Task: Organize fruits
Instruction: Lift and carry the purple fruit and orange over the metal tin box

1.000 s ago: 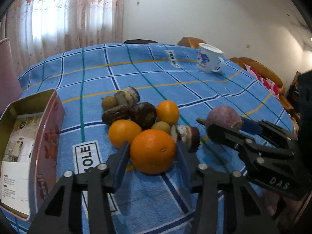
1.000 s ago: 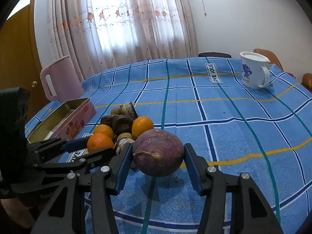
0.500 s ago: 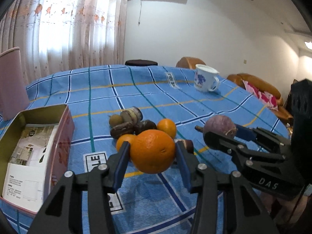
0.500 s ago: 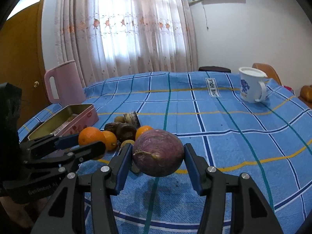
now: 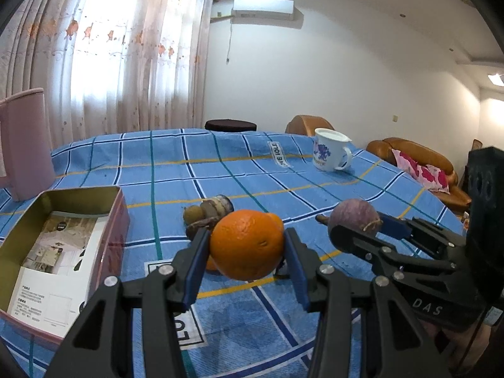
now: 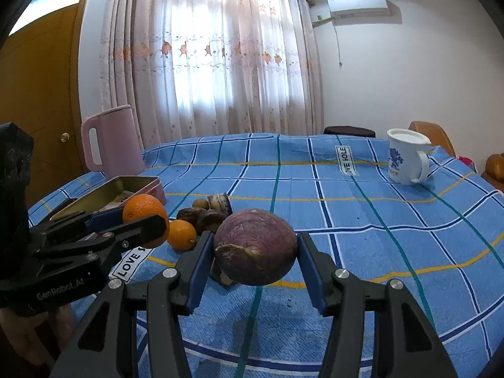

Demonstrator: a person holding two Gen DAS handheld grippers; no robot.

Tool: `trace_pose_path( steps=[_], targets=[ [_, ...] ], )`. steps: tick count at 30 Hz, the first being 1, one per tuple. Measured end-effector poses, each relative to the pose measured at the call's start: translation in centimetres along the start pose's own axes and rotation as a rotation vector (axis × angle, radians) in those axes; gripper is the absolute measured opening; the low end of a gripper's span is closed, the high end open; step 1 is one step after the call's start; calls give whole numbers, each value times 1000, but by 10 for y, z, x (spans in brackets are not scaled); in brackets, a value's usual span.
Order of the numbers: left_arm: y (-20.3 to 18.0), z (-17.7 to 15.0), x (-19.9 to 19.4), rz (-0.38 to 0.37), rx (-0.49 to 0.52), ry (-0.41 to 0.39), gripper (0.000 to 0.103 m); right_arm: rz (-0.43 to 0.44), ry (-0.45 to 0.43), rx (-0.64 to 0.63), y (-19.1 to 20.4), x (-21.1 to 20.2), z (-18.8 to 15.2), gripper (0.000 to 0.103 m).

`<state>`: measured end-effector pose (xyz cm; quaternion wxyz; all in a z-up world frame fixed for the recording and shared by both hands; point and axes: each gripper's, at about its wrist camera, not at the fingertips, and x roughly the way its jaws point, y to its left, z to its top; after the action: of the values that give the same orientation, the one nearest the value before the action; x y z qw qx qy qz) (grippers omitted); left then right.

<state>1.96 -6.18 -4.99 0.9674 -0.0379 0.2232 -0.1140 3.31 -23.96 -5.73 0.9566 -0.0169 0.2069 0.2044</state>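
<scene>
My left gripper is shut on a large orange and holds it above the blue checked tablecloth. My right gripper is shut on a round purple fruit, also lifted. Each held fruit shows in the other view: the purple fruit to the right, the large orange to the left. A pile of fruit stays on the cloth: a smaller orange, dark brown fruits and a small green one. An open tin box lies at the left.
A white mug with a blue print stands at the far right of the table. A pink jug stands at the far left behind the tin box. A sofa with a pink cushion lies beyond the table's right edge.
Both grippers have risen from the table with their fruits. The large orange and the purple fruit have left the pile, which now looks lower and farther away.
</scene>
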Motion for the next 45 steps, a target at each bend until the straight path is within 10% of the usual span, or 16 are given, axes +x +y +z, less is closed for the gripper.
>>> trace_pose_path(
  steps=[26, 45],
  targets=[
    [11, 8, -36, 86, -3, -129, 49, -9, -82, -65, 12, -9, 3, 55],
    [86, 24, -56, 240, -97, -72, 49, 170, -58, -132, 78, 23, 67, 55]
  ],
)
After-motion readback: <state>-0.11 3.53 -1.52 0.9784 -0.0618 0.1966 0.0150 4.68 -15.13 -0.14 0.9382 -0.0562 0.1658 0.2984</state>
